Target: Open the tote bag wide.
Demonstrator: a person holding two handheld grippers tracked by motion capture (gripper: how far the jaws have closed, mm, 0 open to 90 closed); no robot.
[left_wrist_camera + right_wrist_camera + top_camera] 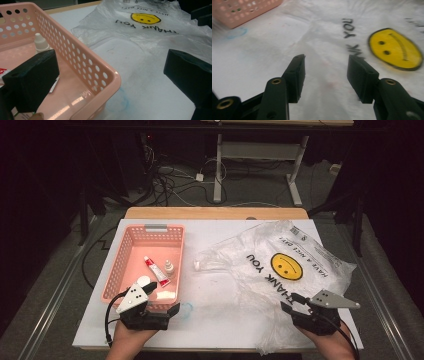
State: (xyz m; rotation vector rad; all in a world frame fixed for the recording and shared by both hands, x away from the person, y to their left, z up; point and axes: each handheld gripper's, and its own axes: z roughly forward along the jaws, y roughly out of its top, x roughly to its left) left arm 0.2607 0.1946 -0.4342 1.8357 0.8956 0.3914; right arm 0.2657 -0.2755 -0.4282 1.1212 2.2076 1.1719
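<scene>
Two grippers sit at the near edge of my table in the high view: the left gripper (172,312) just in front of the pink basket (125,255), its jaws spread wide with one at the basket's near right corner, and the right gripper (290,302) over the near part of the clear plastic bag (280,265), which lies flat across the right half of the white board (215,320). Inside the basket I see a red-and-white tube (156,271) and a small white dropper bottle (169,267) side by side. From the left gripper view, one jaw hangs inside the basket (82,65) and the other outside over the board, the basket wall between them but not pinched; the bottle (41,43) stands upright farther in, and the bag (150,27) lies beyond. From the right gripper view, my jaws stand partly apart with nothing between them, hovering over the bag (324,50) near its yellow smiley face (395,48) and the "THANK YOU" print; the picture is blurred.
</scene>
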